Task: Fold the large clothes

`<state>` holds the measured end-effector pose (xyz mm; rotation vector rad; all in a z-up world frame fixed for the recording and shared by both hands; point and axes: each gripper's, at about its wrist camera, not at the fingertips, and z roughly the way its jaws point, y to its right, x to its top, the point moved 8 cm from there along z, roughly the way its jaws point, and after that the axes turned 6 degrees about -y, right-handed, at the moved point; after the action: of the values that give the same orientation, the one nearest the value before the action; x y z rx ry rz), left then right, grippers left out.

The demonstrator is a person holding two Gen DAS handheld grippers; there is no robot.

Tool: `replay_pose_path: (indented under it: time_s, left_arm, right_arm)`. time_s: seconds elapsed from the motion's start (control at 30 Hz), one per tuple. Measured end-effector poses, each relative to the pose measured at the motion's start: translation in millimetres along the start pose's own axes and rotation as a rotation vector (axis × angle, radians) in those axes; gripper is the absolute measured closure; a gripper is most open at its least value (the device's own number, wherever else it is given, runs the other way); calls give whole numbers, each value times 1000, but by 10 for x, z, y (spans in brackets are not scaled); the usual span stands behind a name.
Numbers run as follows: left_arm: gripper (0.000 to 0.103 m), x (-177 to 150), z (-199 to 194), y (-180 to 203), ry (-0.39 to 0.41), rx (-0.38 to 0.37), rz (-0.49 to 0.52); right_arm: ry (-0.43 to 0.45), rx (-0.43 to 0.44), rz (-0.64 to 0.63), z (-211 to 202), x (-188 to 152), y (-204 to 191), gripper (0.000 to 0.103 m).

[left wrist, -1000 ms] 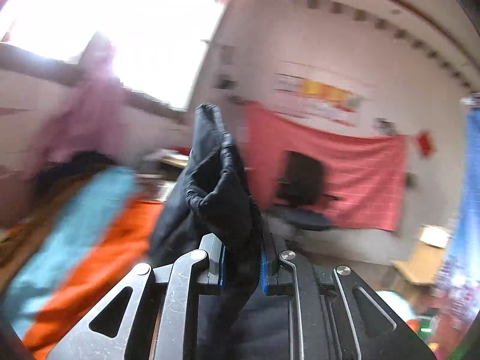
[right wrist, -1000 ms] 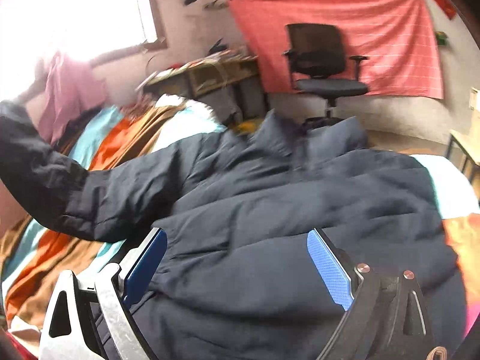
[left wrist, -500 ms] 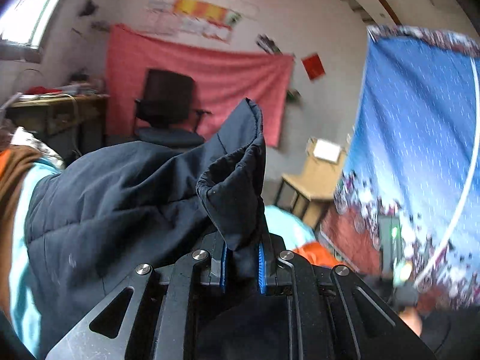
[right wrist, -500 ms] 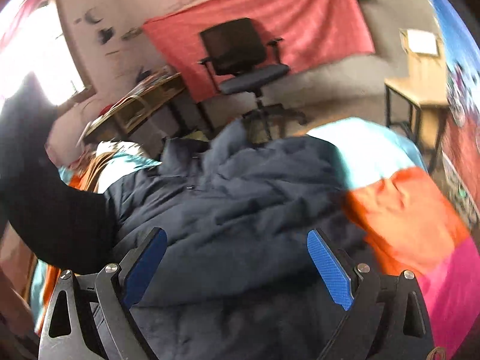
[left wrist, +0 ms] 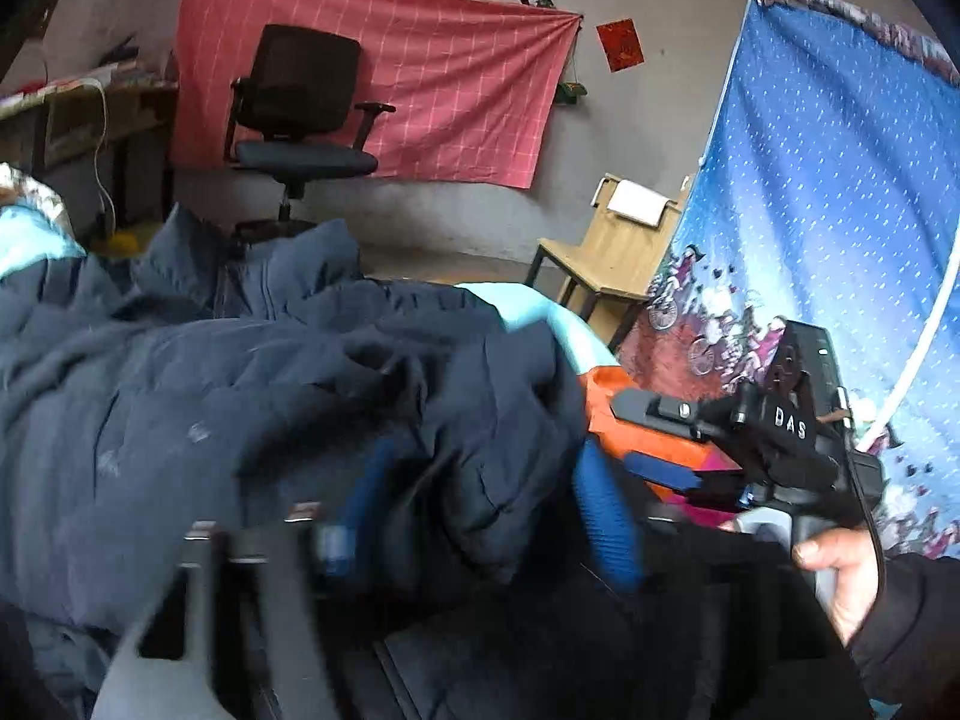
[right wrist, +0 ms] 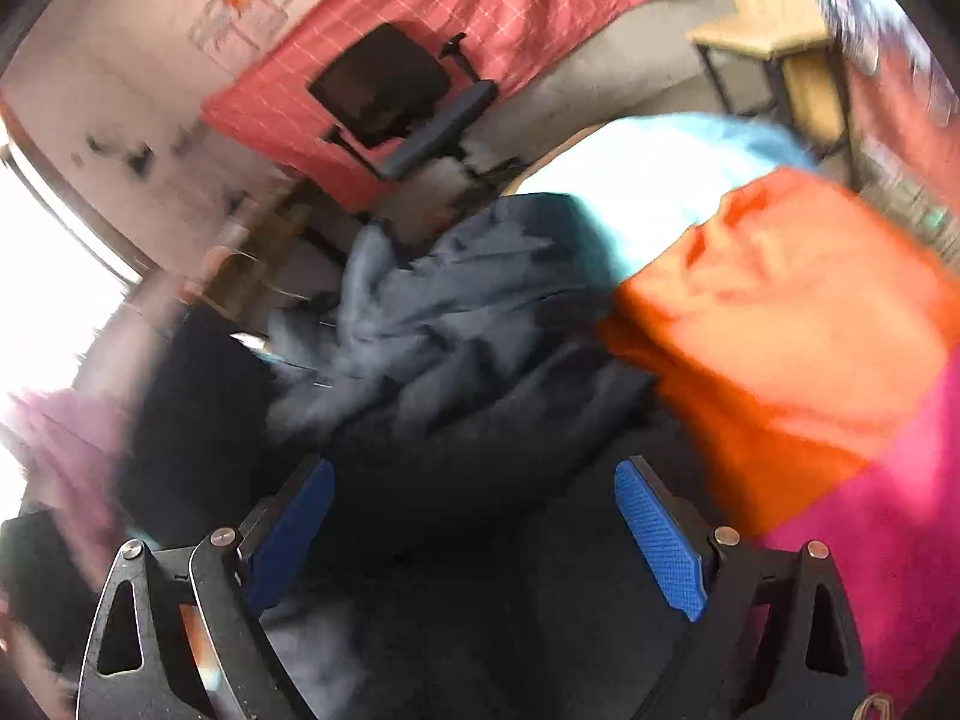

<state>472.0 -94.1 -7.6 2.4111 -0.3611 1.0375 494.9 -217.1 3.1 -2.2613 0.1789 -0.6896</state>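
Observation:
A dark navy padded jacket (left wrist: 252, 396) lies bunched on a bed with a turquoise, orange and pink cover (right wrist: 780, 312). My left gripper (left wrist: 486, 504) is open, its blurred blue pads spread wide; a fold of the sleeve (left wrist: 498, 462) lies loose between them. My right gripper (right wrist: 474, 522) is open and empty, low over the jacket (right wrist: 456, 324) at its right side. It also shows in the left wrist view (left wrist: 666, 468), held by a hand at the right.
A black office chair (left wrist: 300, 114) stands before a red cloth on the far wall. A wooden chair (left wrist: 606, 246) and a blue patterned curtain (left wrist: 828, 198) are at the right. A desk (left wrist: 78, 108) stands at the left.
My left gripper carried the sleeve to the right across the jacket and lowered it, then opened and let it go. My right gripper stayed open and swung to the jacket's right side.

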Motion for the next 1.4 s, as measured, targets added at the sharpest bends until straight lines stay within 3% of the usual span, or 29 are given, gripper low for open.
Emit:
replay_pose_path:
  time_s: [0.17,0.23,0.4,0.47,0.5,0.53,0.63,0.8,0.87,0.97,1.07,1.13,1.17,1.23,1.33,1.4]
  left_arm:
    - [38,28,-198,-184,-18,-15,-71]
    - [38,8,-344,-326,-4,31,-90]
    - [33,-83,-887,-1037,21,286,-126]
    - [32,-162,-1055,-1383,12,385,-156]
    - [32,-203,-1153,-1588,6,433,-187]
    - [32,-239,-1211,-1724,3,464,-209]
    - [32,-336,-1396,-2127,-20,554,-274]
    - [32,-400,-1460,-2323,-23,549,-311]
    - [31,-350,-1378,-2281,-28,533,-280]
    - [31,-350,-1116,-2263,-81,523,-226]
    - [31,-378,-907,-2257,-124,516,-208]
    - [31,-349,-869,-2219,-110,494,-200]
    - [31,-329,-860,-2202,-101,487,-190]
    - [31,-290,-828,-2202,-100,492,-171]
    - [30,-293,-730,-2240,-142,500,-154]
    - [23,-319,-657,-2265,-177,513,-134]
  right_arm:
    - [-57,159,39,87,-35,-204,8]
    - [-105,175,55,179,-86,-242,8]
    - [-160,34,-26,370,-221,-286,8]
    - [-182,35,-38,405,-288,-337,30]
    - [-214,17,-26,443,-347,-318,60]
    - [-228,1,-17,459,-379,-306,71]
    - [-200,-34,-51,409,-423,-327,84]
    - [-67,-109,-189,122,-254,-618,94]
    - [-5,-161,-246,23,-132,-740,94]
    - [-26,-243,-284,158,-52,-735,93]
    - [-46,-402,-342,324,-76,-626,85]
    - [-21,-443,-355,308,-71,-627,78]
    - [10,-453,-374,285,-56,-673,73]
    - [51,-436,-416,274,-46,-797,43]
    - [27,-379,-505,488,-96,-1067,39]
    - [-24,-351,-536,698,-153,-1155,39]
